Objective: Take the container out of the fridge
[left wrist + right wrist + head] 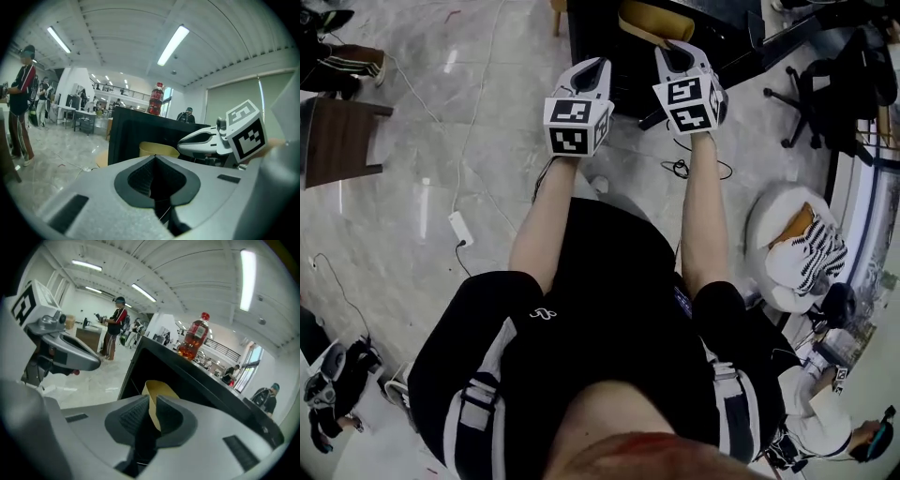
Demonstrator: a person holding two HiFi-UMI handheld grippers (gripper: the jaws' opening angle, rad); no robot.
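Note:
A yellow container (158, 392) hangs in front of the black fridge (197, 380), with my right gripper (152, 411) shut on its rim. In the head view the container (652, 21) sits just beyond the right gripper (675, 52), at the fridge's (614, 56) dark front. My left gripper (156, 180) is shut with nothing between its pads, level with the right gripper (211, 140) and a little left of the container (157, 149). Seen from the head, the left gripper (591, 70) is held out beside the right one. A red bottle (194, 336) stands on top of the fridge.
A brown chair (337, 141) stands on the marble floor at the left. A white power strip (461, 228) and cables lie near my feet. An office chair (825, 94) and a white seat (802, 248) are at the right. A person (21, 103) stands far left.

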